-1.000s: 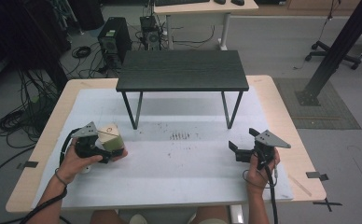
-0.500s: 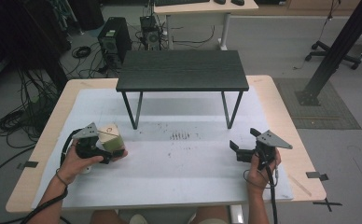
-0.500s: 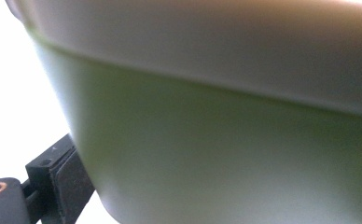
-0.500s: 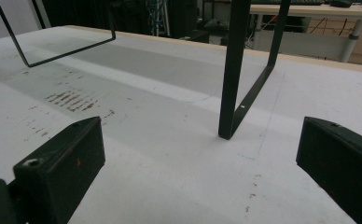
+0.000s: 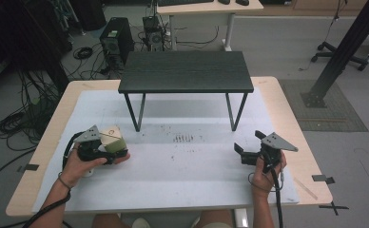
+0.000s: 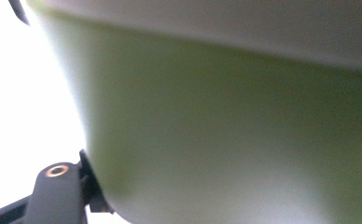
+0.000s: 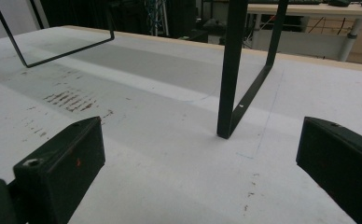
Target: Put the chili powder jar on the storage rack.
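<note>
Left hand-held gripper (image 5: 110, 151) just closed on cup (image 5: 113, 139); white mat (image 5: 182, 175).

No text, label, brand or number can be read; the cream top of the green-and-cream container (image 5: 112, 138), at the left of the high view, bears a small red ring-shaped mark, too small to read

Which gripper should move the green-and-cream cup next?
Left. The left gripper has just closed its jaws on the cup, which sits pressed between them. The right gripper is open, holding nothing, across the table.
</note>
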`<state>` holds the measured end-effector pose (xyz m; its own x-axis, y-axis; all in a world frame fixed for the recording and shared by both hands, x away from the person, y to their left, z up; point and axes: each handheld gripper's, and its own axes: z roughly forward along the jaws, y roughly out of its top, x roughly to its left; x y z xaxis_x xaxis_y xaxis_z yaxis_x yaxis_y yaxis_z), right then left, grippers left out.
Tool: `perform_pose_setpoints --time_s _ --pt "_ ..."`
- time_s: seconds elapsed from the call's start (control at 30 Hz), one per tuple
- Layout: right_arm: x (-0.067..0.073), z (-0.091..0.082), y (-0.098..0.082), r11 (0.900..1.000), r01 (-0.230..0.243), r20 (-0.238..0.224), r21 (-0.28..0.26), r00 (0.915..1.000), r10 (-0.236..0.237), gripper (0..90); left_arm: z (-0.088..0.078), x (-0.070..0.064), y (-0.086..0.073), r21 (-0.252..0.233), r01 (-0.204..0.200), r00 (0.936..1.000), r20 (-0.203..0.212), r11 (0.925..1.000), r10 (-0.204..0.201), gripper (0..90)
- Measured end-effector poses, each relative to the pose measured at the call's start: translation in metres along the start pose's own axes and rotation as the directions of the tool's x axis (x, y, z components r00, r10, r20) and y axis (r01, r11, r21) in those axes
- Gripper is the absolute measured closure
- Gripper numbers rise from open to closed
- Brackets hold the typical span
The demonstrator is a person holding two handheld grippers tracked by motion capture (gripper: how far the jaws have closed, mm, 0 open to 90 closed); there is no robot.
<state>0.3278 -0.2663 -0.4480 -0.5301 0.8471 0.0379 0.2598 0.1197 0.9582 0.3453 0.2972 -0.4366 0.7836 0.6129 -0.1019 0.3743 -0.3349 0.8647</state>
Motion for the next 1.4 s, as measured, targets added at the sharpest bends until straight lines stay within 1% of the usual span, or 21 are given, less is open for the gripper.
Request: perform_pose_setpoints --time_s 0.1,0.7,1.4 --pt "0.0001 0.0003 0.0000 1.000 0.002 -0.001 0.002 1.0000 -0.002 1.0 -0.0001 0.0000 0.0003 0.003 -0.007 1.0000 -0.001 1.0000 0.007 26.4" --pt "0.0000 0.0006 -0.0002 1.000 0.003 0.001 0.005 1.0000 -0.003 1.1 -0.0002 -0.0007 -0.0007 -0.007 -0.008 0.9999 -0.008 0.9999 0.008 27.0" --pt "0.0000 0.0005 -0.0003 1.000 0.004 0.002 0.005 1.0000 -0.004 1.1 -0.0001 -0.0007 -0.0010 -0.011 -0.024 0.9997 -0.010 0.9997 0.024 27.5"
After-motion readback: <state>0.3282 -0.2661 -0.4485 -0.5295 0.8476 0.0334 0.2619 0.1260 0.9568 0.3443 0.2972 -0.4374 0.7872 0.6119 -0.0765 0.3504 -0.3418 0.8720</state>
